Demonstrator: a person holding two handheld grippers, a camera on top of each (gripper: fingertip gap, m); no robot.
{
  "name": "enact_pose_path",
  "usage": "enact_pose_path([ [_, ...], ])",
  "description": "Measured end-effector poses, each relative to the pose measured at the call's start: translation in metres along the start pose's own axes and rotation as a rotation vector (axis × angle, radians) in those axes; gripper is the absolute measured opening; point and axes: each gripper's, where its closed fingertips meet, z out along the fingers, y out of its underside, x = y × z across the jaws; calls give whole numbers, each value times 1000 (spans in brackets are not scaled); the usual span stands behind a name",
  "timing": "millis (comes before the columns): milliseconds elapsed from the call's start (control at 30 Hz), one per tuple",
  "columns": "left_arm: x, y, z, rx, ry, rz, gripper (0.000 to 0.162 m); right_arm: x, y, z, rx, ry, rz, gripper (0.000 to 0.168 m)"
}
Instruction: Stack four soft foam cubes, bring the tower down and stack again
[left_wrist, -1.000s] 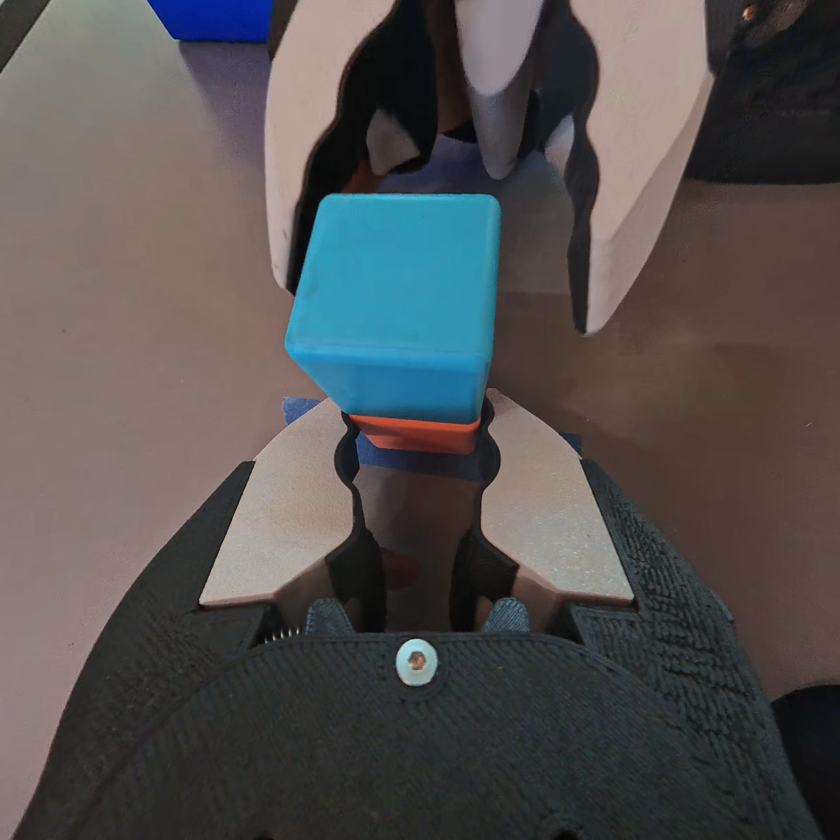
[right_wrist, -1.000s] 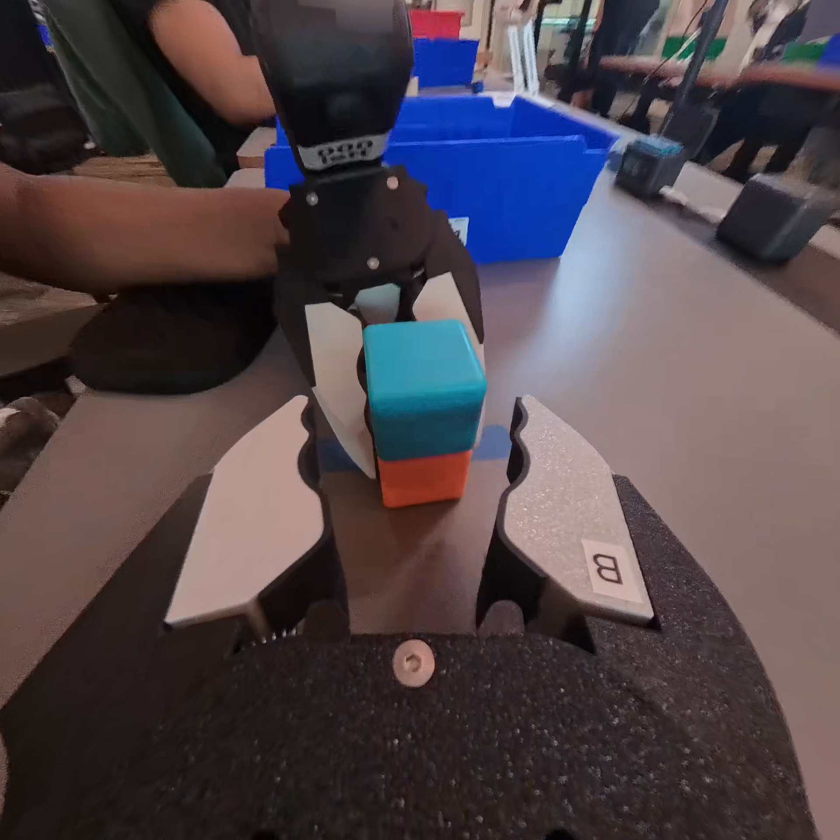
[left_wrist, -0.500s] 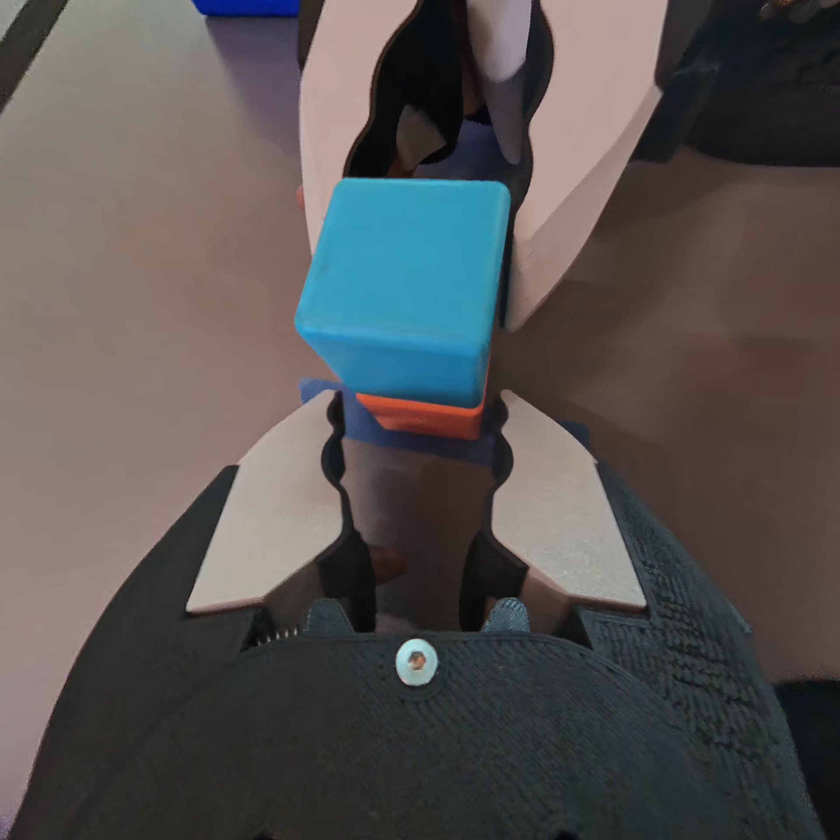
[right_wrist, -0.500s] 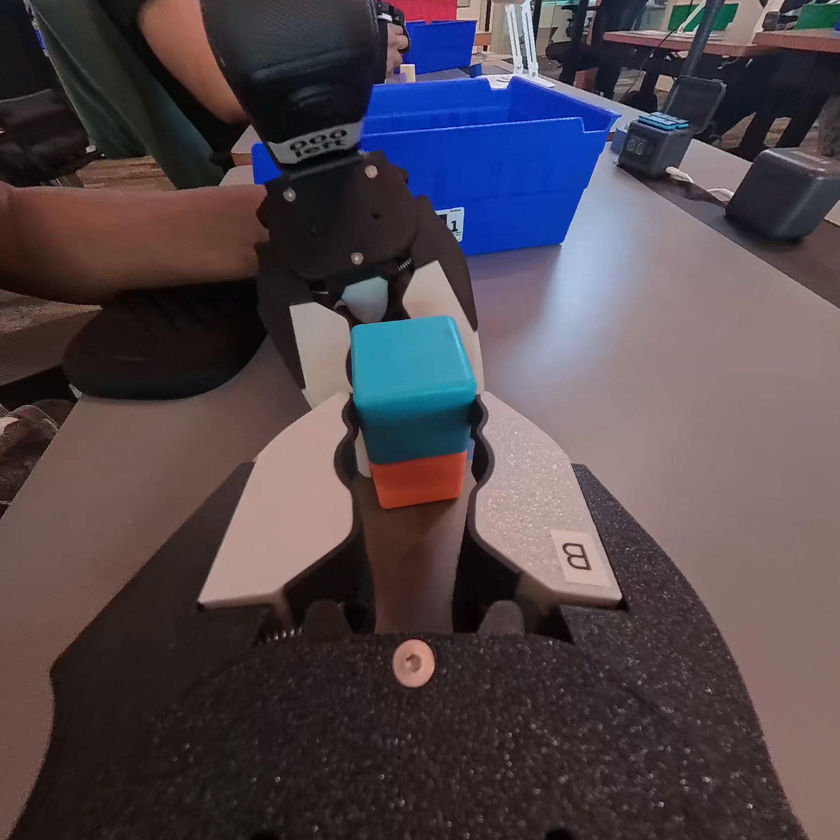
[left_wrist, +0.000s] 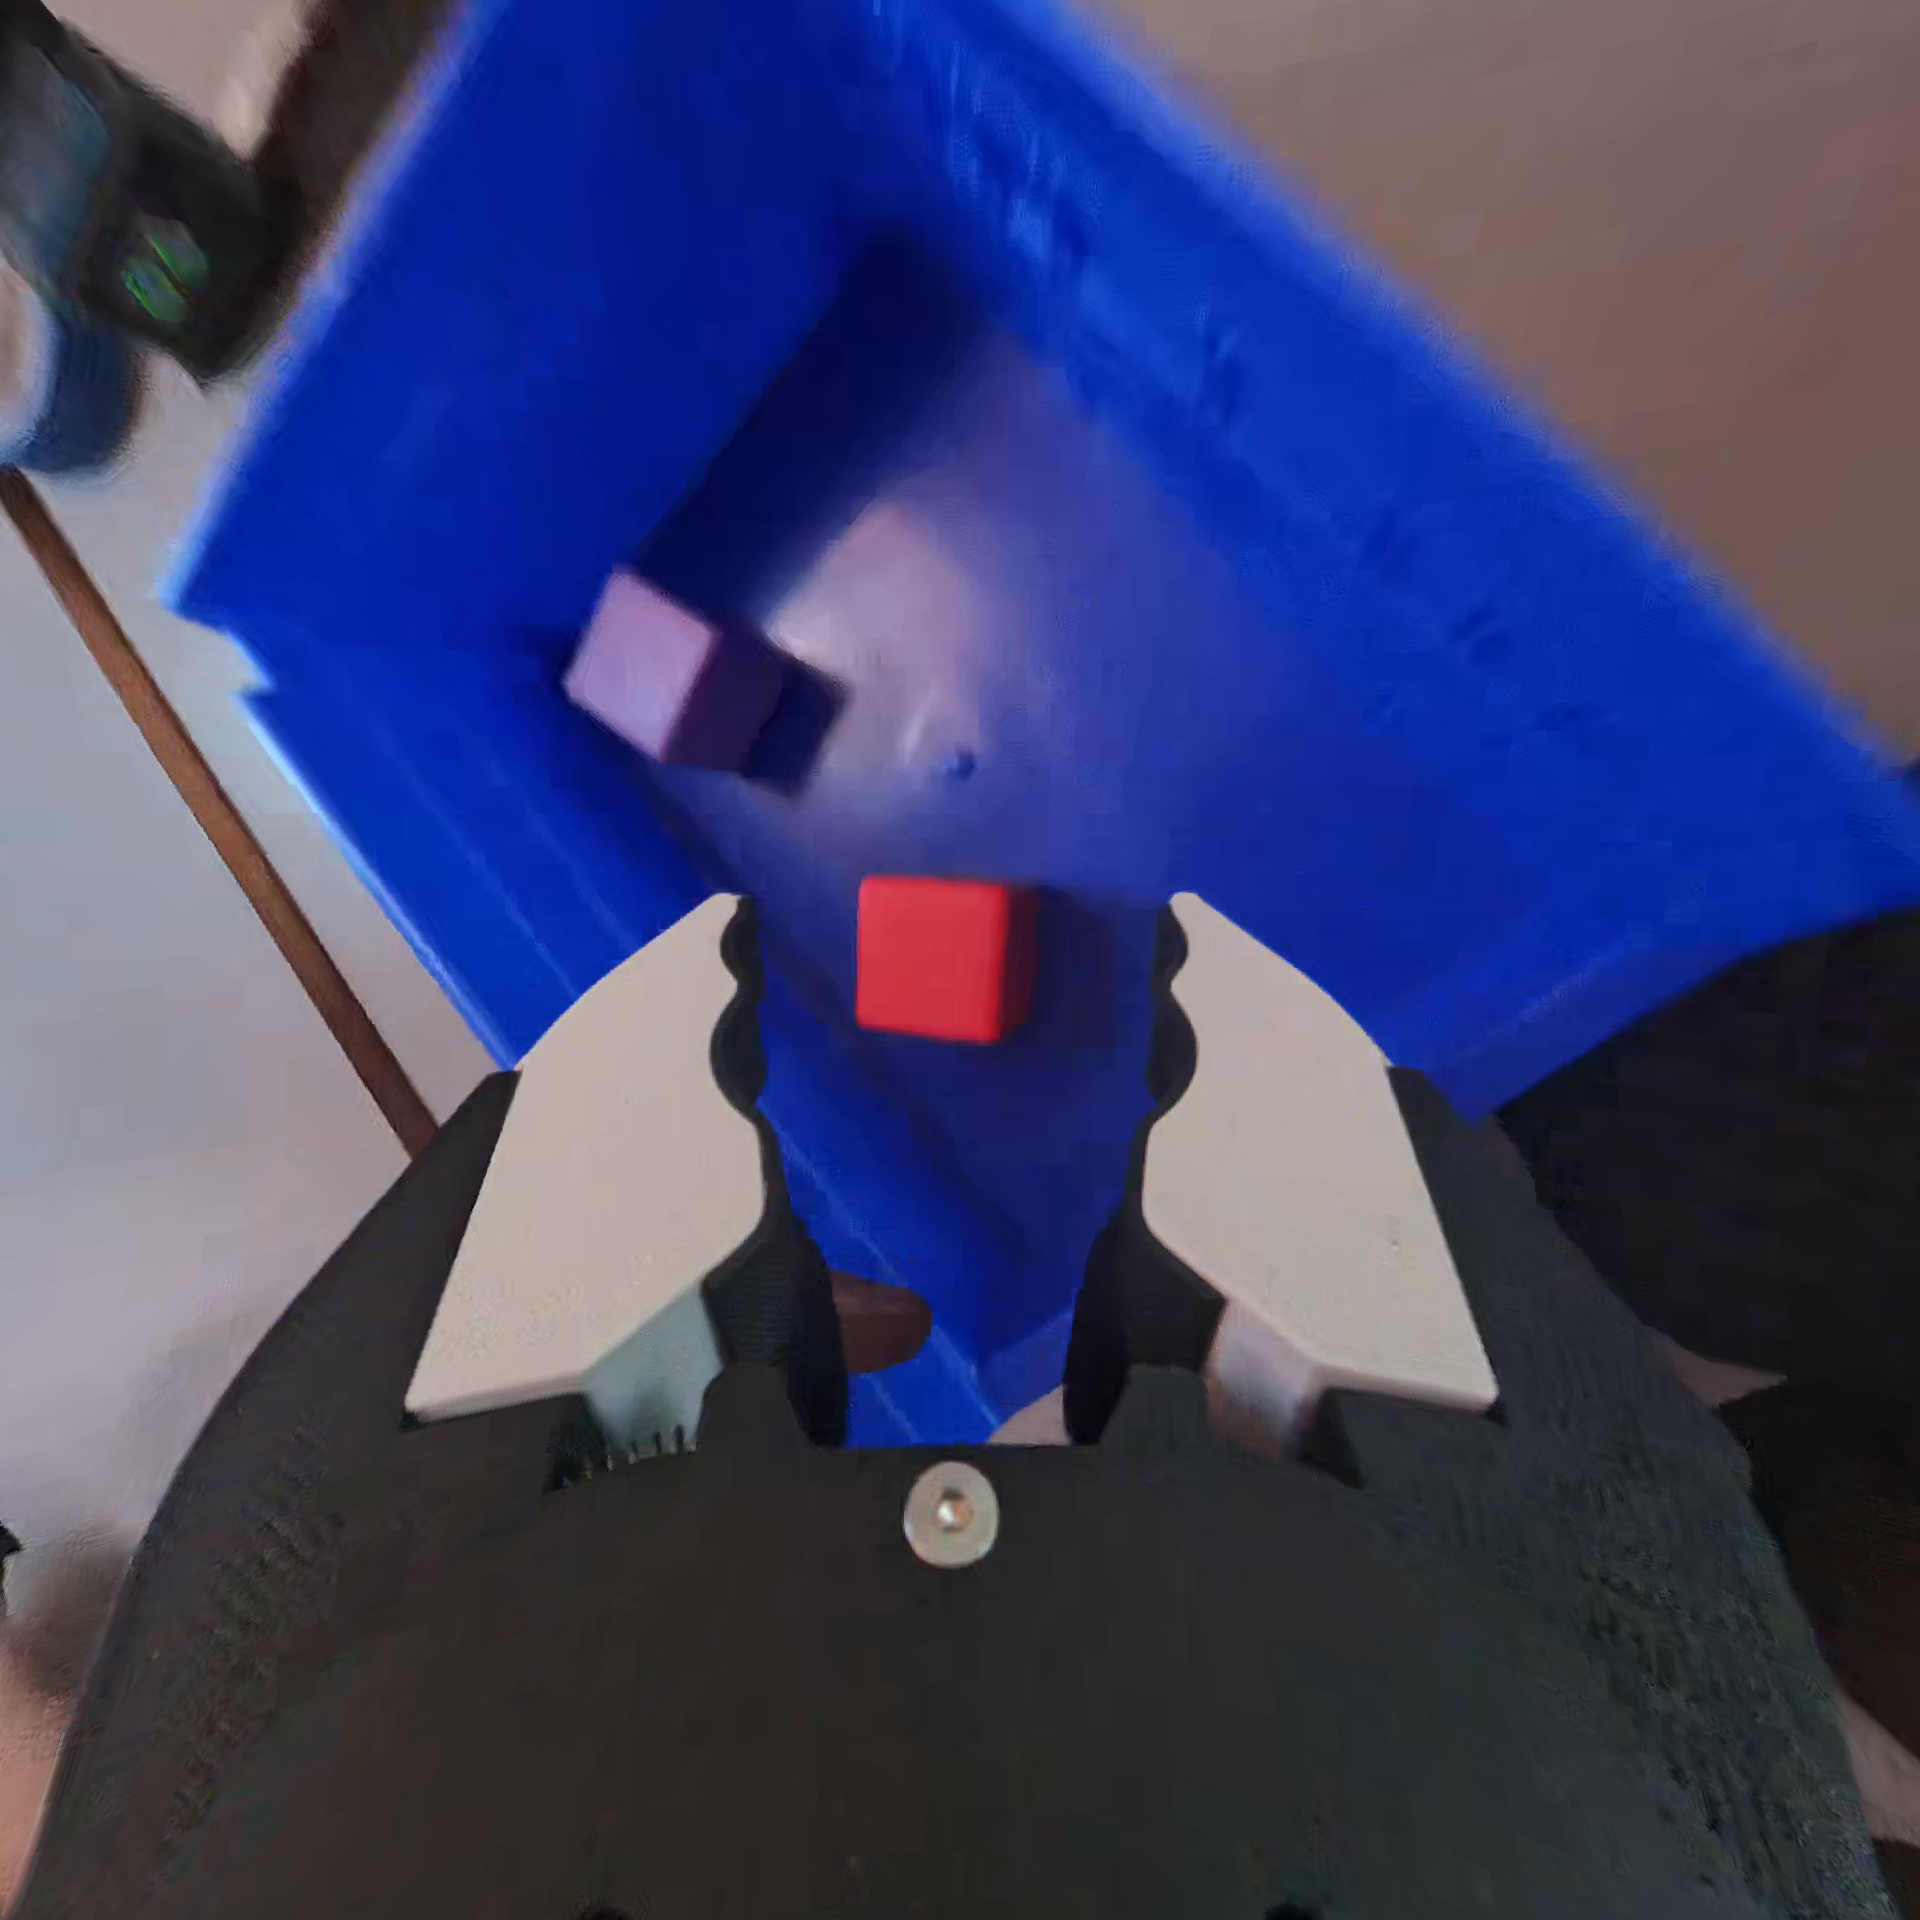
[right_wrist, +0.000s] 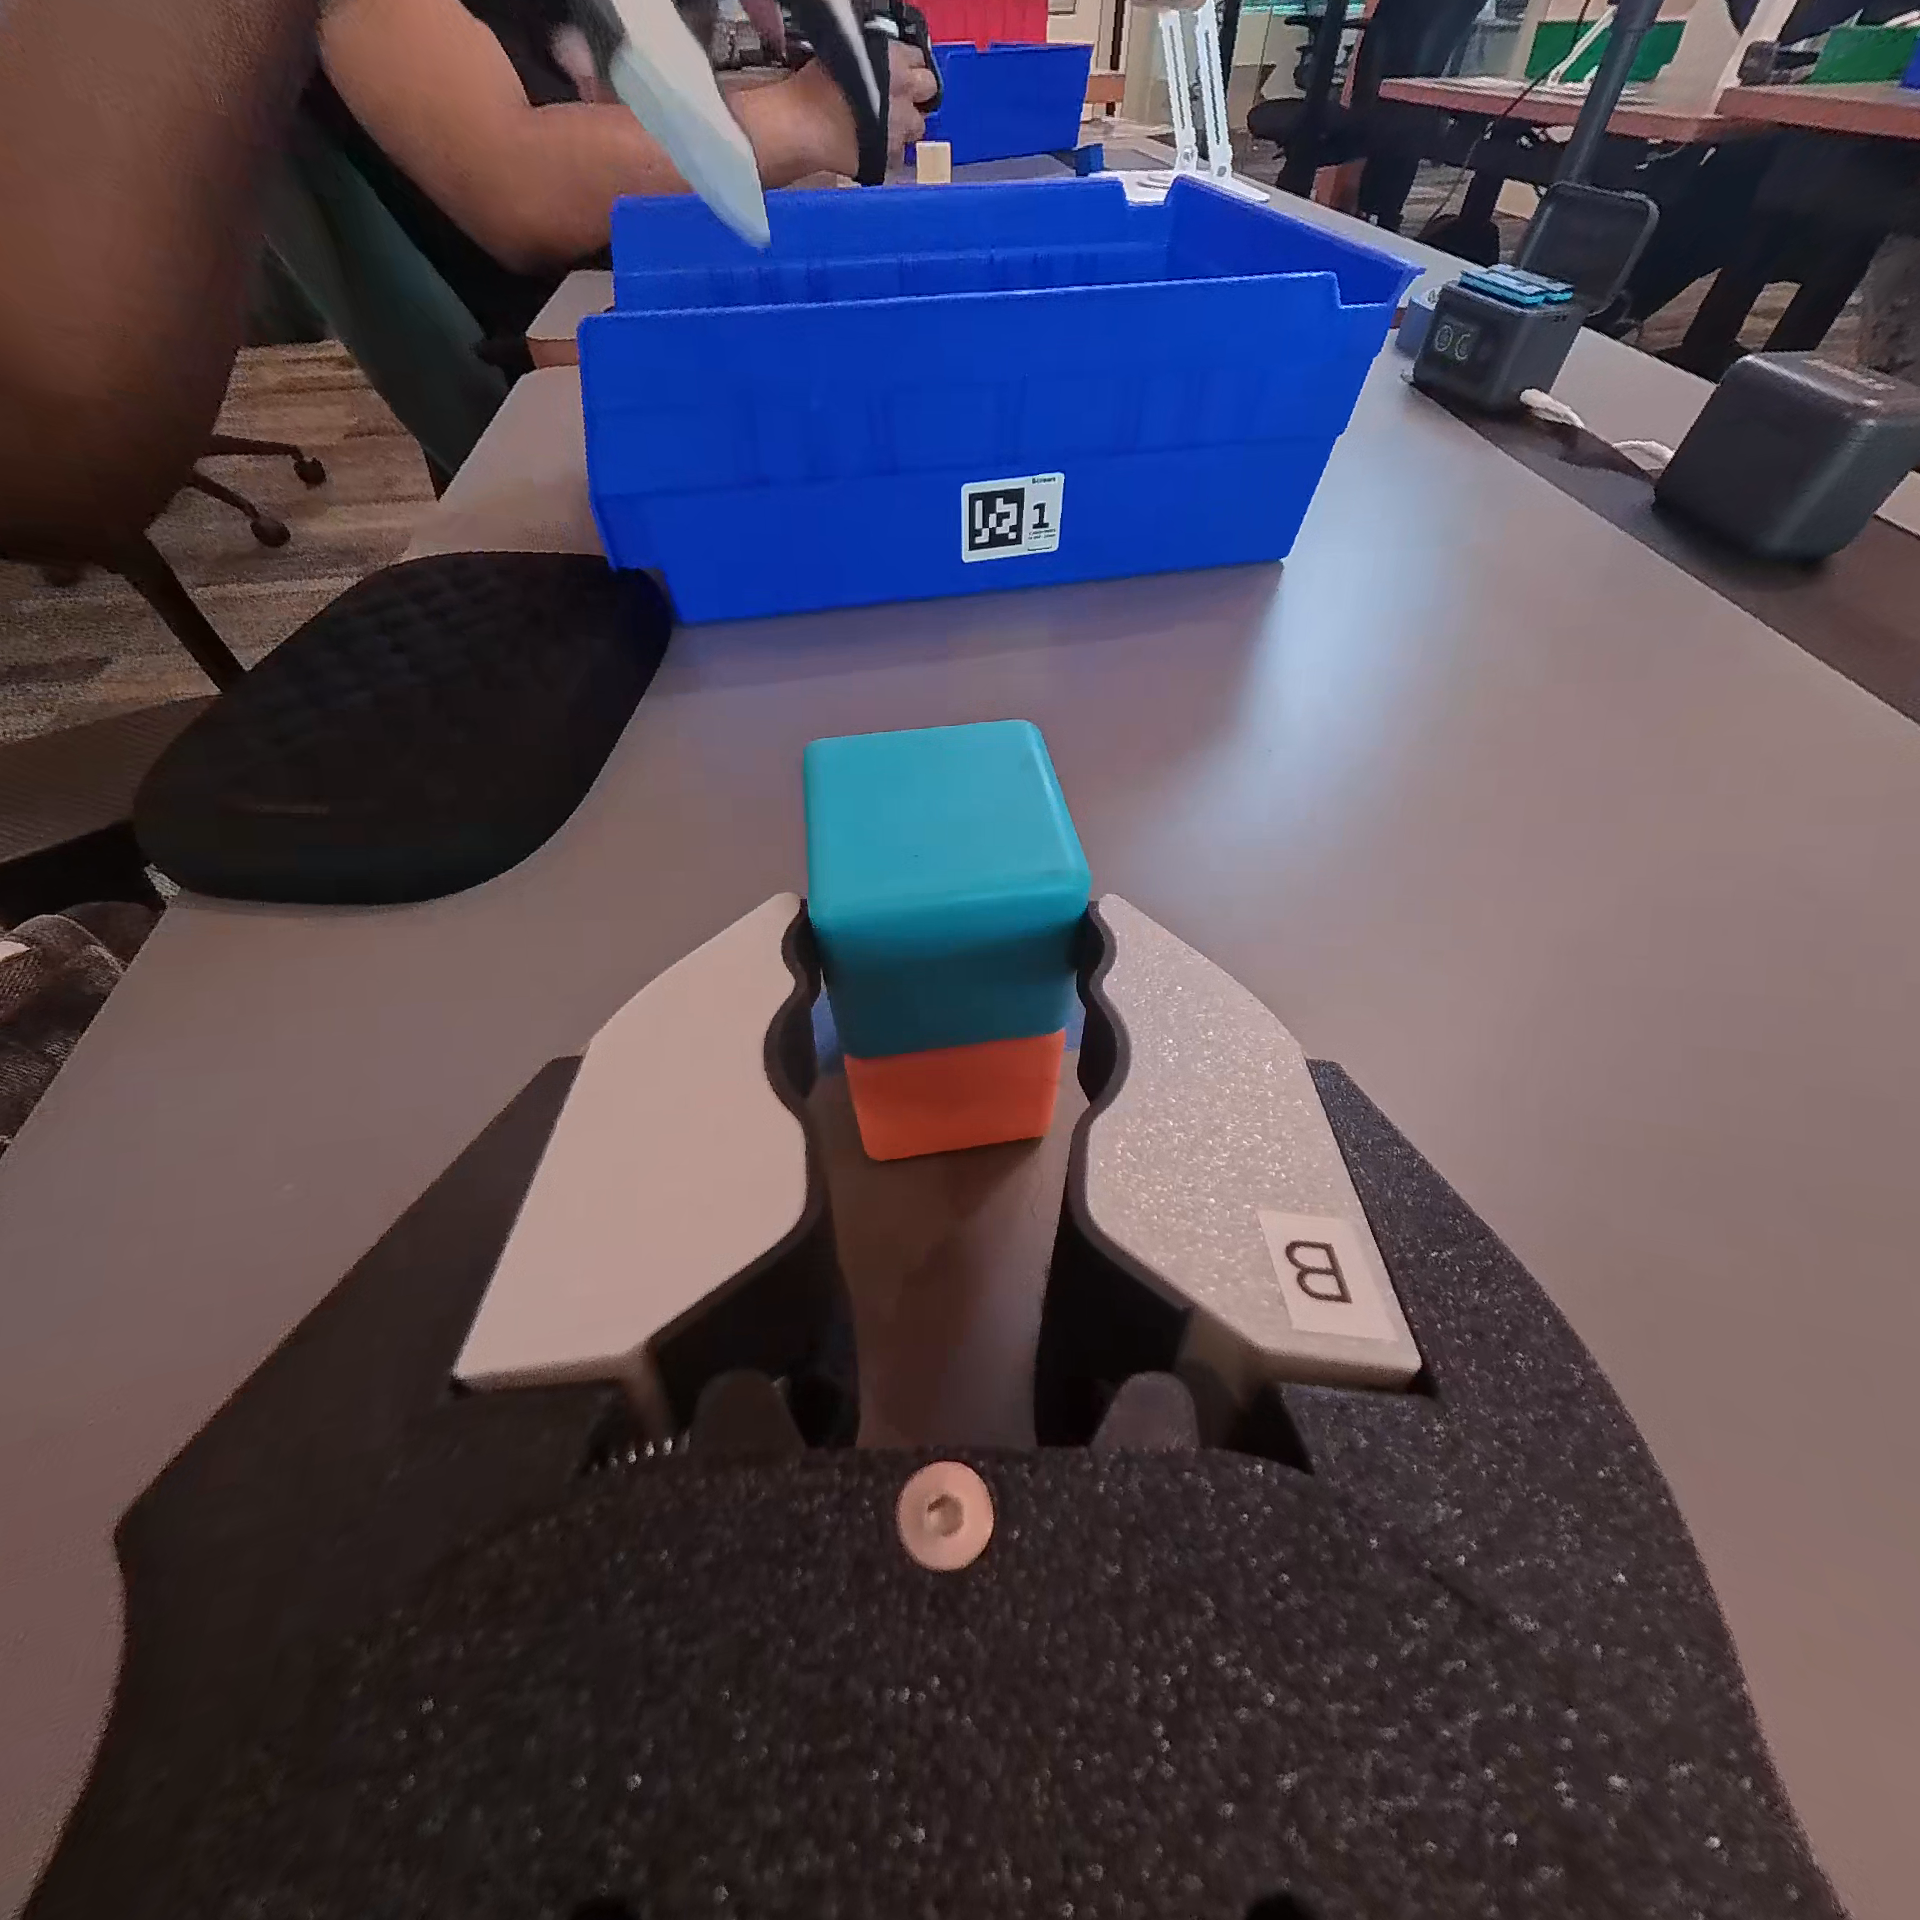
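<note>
- Two-cube tower is standing on the grey table (right_wrist: 1455, 831): teal cube (right_wrist: 940, 883) is sitting square on the orange cube (right_wrist: 951, 1101), just in front of the blue bin (right_wrist: 935, 436).
- Right gripper (right_wrist: 943, 940) is closing its jaws on the teal cube's lower sides; pads are touching or near-touching, so I'm calling it a grip, though how firm it is isn't showing.
- Left gripper (left_wrist: 954, 925) is hovering over the bin, jaws wide apart, gripping nothing.
- The bin, seen from above in the left wrist view, is holding a red cube (left_wrist: 940, 956) and a purple cube (left_wrist: 670, 665), well apart on the floor of it. Red one is lining up between the left fingers, so it's probably the next pick.
- Handling call: foam is looking light and squashy, matte faces probably grippy. I'm advising a light squeeze on two opposite flat faces, mid-height; overclamping risks deforming the cube and skewing placement.
- Risk: the tower is light, so any nudge from the right jaws is likely to be shifting it.
- Black pad (right_wrist: 405, 717) is lying left of the bin; a dark box (right_wrist: 1797, 457) is sitting farther right.
</note>
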Motion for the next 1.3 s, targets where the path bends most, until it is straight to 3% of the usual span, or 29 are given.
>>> enact_pose_path([
  [167, -16, 49, 52, -214, 8, 4, 69, 0, 0, 0, 0, 0, -2, 48],
  [233, -16, 54, 61, -220, 28, 19, 65, 0, 0, 0, 0, 0, -3, 48],
  [300, -15, 59, 63, -259, 51, 36, 49, 0, 0, 0, -1, -1, 1, 48],
  [433, -11, 51, 62, -244, 124, 83, 48, 0, 0, 0, -1, -1, -1, 48],
  [567, -7, 15, 36, -153, 132, 154, 48, 0, 0, 1, -1, -2, -10, 48],
  [733, 14, -74, -17, 24, 87, 373, 47, 0, 0, 1, -2, -4, -7, 48],
  [933, 114, -187, -60, 338, 221, 652, 47, 0, 0, 1, -2, -4, -11, 48],
  [1100, 185, -221, -36, 350, 281, 757, 47, 0, 0, 2, -1, -4, -20, 48],
  [1300, 214, -221, -8, 301, 295, 727, 47, 0, 0, 2, -2, -3, -23, 48],
])
